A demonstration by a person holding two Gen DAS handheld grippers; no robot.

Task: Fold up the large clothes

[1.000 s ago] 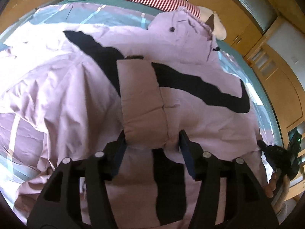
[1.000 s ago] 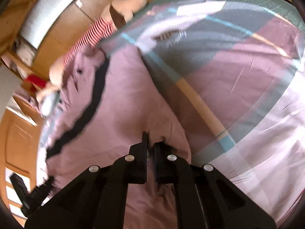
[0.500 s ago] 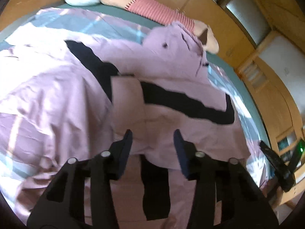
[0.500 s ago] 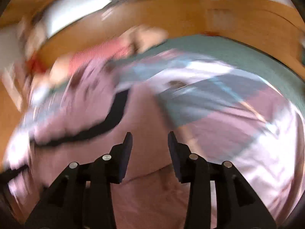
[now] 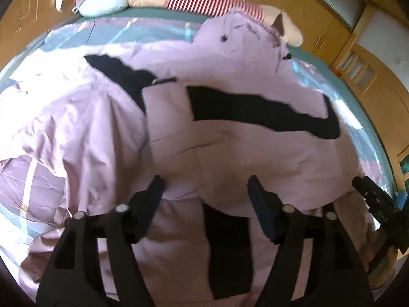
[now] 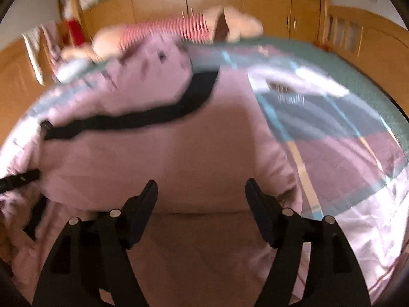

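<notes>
A large lilac jacket point(image 5: 230, 151) with black wavy bands lies spread on the bed, its hood toward the far side and a sleeve folded across its middle. It also shows in the right wrist view point(image 6: 179, 158). My left gripper point(image 5: 205, 192) is open and empty, hovering over the jacket's lower fold edge. My right gripper point(image 6: 202, 194) is open and empty above the jacket's right part. The right gripper also shows at the right edge of the left wrist view point(image 5: 375, 199).
The bed has a patchwork cover point(image 6: 345, 153) in lilac, grey, white and teal. A plush toy in a red striped shirt point(image 5: 209, 2) and a pale blue cushion point(image 5: 102, 6) lie along the far edge. Wooden cabinets point(image 6: 255, 10) stand behind.
Both grippers opened: the left let go of the folded sleeve, the right let go of the jacket cloth. Both pulled back above the jacket, and the right one swung to face the hood.
</notes>
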